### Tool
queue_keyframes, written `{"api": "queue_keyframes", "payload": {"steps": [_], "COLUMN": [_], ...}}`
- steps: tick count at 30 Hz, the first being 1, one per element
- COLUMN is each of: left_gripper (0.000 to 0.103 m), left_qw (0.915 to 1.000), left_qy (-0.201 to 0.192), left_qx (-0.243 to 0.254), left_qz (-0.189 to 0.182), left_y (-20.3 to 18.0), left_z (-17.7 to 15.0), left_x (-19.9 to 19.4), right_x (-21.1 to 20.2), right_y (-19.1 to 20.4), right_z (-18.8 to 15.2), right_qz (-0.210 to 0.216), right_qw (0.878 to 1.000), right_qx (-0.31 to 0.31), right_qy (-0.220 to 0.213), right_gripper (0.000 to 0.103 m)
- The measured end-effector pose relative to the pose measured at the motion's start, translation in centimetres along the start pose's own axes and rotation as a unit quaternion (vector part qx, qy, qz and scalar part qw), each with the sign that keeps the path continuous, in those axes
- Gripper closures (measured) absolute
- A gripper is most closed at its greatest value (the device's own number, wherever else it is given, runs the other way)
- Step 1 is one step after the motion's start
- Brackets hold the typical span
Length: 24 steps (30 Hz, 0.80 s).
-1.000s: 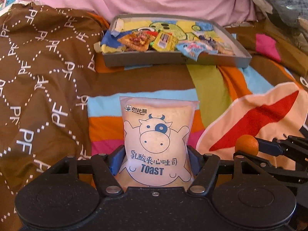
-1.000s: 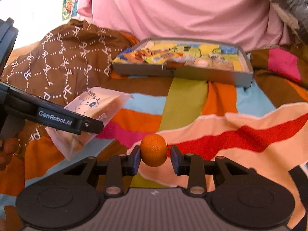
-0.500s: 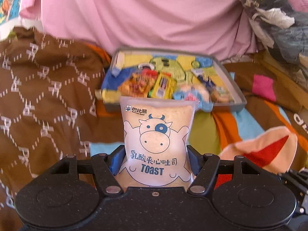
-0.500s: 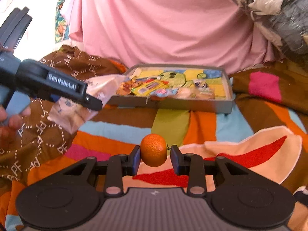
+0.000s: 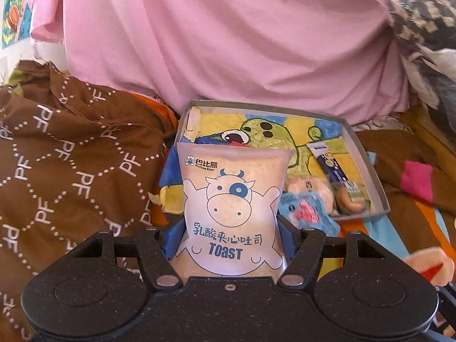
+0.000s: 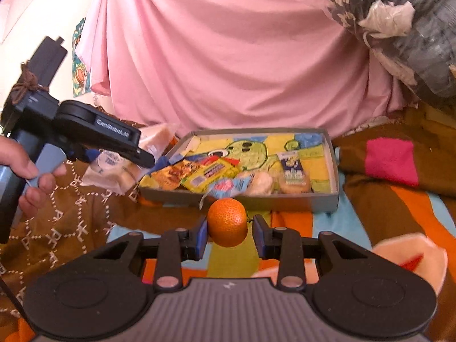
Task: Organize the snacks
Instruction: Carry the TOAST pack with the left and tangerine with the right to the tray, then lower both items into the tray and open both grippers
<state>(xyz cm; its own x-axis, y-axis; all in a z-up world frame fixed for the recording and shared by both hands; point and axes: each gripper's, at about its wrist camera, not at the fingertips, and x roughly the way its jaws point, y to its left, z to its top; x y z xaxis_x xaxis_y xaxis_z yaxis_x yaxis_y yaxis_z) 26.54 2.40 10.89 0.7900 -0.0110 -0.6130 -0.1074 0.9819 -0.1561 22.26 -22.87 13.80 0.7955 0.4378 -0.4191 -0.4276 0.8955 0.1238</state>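
My left gripper (image 5: 229, 236) is shut on a pale toast packet (image 5: 232, 202) printed with a blue cow, held upright in front of the grey tray's left part. The grey tray (image 5: 370, 168) holds several snack packets on a cartoon lining. My right gripper (image 6: 228, 235) is shut on a small orange (image 6: 227, 222), hovering just before the near wall of the tray (image 6: 287, 201). In the right wrist view the left gripper (image 6: 142, 158) and its toast packet (image 6: 114, 168) hang by the tray's left corner, with a hand (image 6: 25, 176) on the handle.
The tray rests on a striped, colourful blanket (image 6: 399, 199). A brown patterned cloth (image 5: 71, 171) lies to the left. A pink sheet (image 5: 228, 37) hangs behind the tray, and a dark bundle (image 6: 413, 34) sits at upper right.
Both grippers have moved forward toward the tray, each keeping its item. The toast packet now overlaps the tray's left part in the left wrist view; the orange is close to the tray's near wall.
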Motion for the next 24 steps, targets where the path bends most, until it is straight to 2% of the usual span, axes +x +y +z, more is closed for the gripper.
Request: {"api": "queue_keyframes", "payload": {"steps": [11, 24], "left_gripper": [0.035, 0.035], "left_qw": [0.9989, 0.9976], "left_qy": [-0.045, -0.069], "left_qx": [0.008, -0.001], "left_qz": [-0.001, 0.001], "left_y": [1.2, 2.4], "left_z": [3.4, 5.0], "left_x": [5.7, 11.2], "right_x": [7.7, 16.9], "right_y": [-1.9, -1.4], "right_z": [3.8, 5.7], "right_qz": [-0.001, 0.013], "right_qw": [0.999, 1.0], "right_qx": [0.016, 0.012], "right_qy": [-0.031, -0.016], "right_gripper": [0.066, 0.065]}}
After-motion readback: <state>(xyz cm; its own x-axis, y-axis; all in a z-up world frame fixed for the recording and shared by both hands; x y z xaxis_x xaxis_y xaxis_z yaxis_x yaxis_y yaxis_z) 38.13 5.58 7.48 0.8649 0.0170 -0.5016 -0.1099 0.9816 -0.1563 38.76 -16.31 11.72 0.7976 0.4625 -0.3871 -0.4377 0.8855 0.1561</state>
